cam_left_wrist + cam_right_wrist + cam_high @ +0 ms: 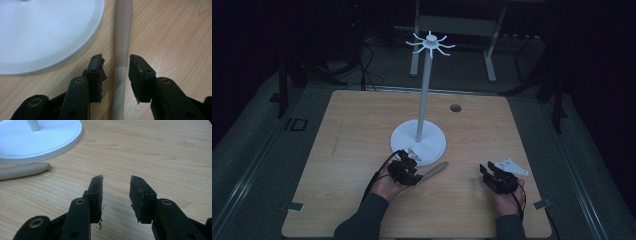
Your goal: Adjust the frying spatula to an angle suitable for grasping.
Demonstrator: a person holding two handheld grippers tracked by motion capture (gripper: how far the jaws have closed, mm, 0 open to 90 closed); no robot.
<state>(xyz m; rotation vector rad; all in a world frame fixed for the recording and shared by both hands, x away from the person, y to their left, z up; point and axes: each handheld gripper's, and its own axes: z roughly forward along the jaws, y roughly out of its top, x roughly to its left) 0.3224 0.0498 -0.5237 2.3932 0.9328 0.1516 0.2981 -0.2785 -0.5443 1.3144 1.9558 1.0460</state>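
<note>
The left gripper (116,66) straddles a tan handle (122,45) lying low-centre on the table (352,130), beside the white stand (418,140) — jaws part open, not yet pinching it. Lifting remains. The right gripper (116,187) waits, half open — empty.

The beige handle (122,45) carries small embossed lettering near its far end in the left gripper view, too faint to read.

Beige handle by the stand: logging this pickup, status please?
Left gripper open, jaws straddling the beige handle, not pressing. Right gripper open, empty. White stand base close beside the handle.
</note>
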